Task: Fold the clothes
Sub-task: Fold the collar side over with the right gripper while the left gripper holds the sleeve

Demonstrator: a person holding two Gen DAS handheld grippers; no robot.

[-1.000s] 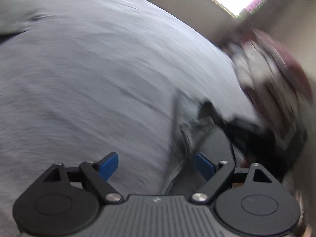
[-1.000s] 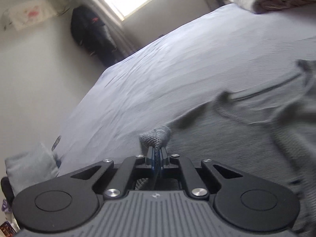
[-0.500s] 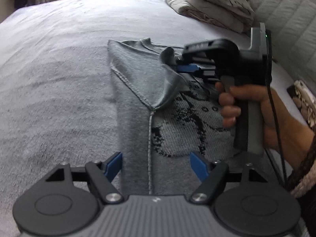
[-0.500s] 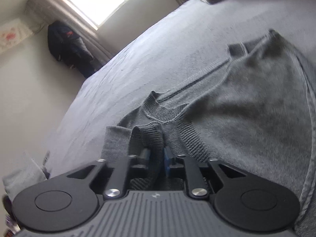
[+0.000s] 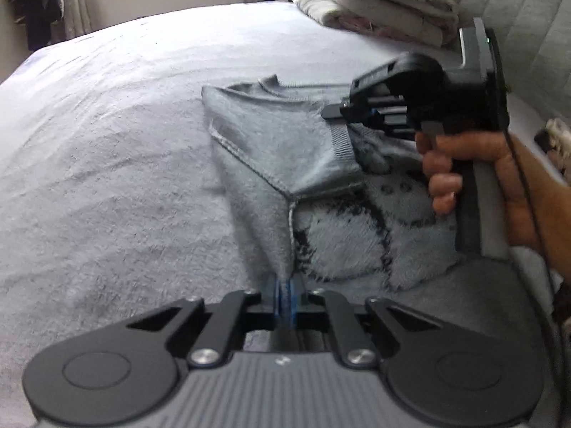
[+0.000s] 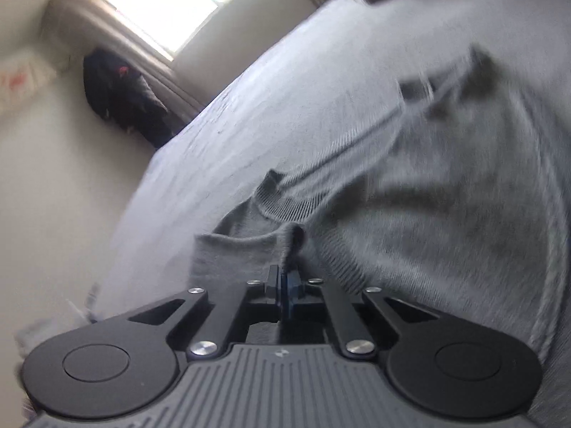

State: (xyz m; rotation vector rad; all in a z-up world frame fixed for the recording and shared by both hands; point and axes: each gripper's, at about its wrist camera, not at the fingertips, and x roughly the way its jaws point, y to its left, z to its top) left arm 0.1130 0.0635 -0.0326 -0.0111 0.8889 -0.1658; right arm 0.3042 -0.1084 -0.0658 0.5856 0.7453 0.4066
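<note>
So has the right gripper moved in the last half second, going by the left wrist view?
Yes. The right gripper has shifted right, away from the grey knit sweater's left edge.

A wide bed (image 5: 107,142) in pale grey fills the room. Folded bedding (image 5: 374,3) lies by a quilted headboard (image 5: 517,28). Bright window (image 6: 171,3), cream walls (image 6: 53,178).

Grey sweater (image 5: 271,149) on pale bedspread (image 5: 107,164); left gripper (image 5: 284,297) pinches its near fold. Ahead to the right, right gripper (image 5: 330,112) clamps a ribbed edge. Folded bedding (image 5: 374,0) lies beyond.
</note>
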